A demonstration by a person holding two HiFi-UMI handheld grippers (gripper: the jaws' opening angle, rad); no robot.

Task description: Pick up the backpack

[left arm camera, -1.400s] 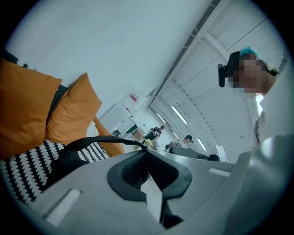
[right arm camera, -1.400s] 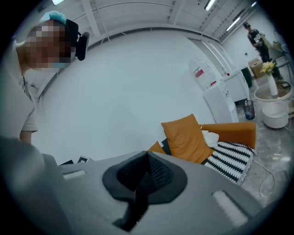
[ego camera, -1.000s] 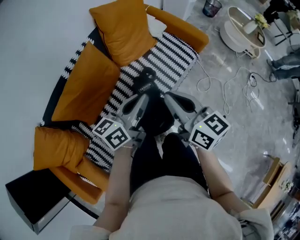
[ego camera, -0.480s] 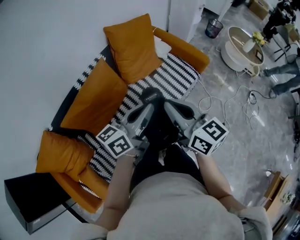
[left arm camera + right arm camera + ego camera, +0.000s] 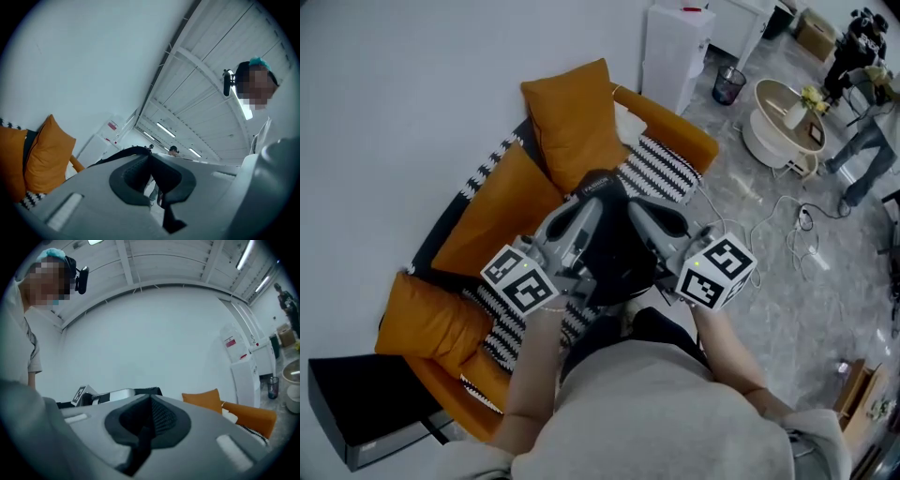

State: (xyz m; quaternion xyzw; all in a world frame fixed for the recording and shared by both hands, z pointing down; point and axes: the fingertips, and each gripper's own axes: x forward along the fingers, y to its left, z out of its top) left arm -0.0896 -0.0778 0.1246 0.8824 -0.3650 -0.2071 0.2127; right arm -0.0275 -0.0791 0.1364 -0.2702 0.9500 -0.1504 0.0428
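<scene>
Left gripper (image 5: 149,155): jaws pressed together on a thin black strap (image 5: 121,153) of the backpack (image 5: 617,246). The strap runs in over the left jaw and a black tail hangs out below.
Right gripper (image 5: 151,400): jaws shut on a fold of the same black fabric, which drops out beneath them.
Backpack: hangs between the two grippers in front of the person, over the striped seat cover (image 5: 664,167) near the sofa's (image 5: 680,120) front edge. Its underside is hidden, so I cannot tell whether it is off the seat.
Step in hand: by my reading, the lift itself, since both grips are made and the load is shared.
Doing it well: raise both grippers together and at the same height, so the weight stays split and neither grip is dragged sideways. Squeeze firmly throughout. Bring the bag up and towards the body, not out to the sofa's ends.
Weak point: the left hold is on a narrow strap only, which may slide through the pads if jerked. A slow, even rise suits it.
Clearance: the orange cushion (image 5: 577,117) at the sofa's back edge sits just behind the bag, and a loose strap could catch on it.
Handling guess: soft and floppy, likely to swing.
</scene>
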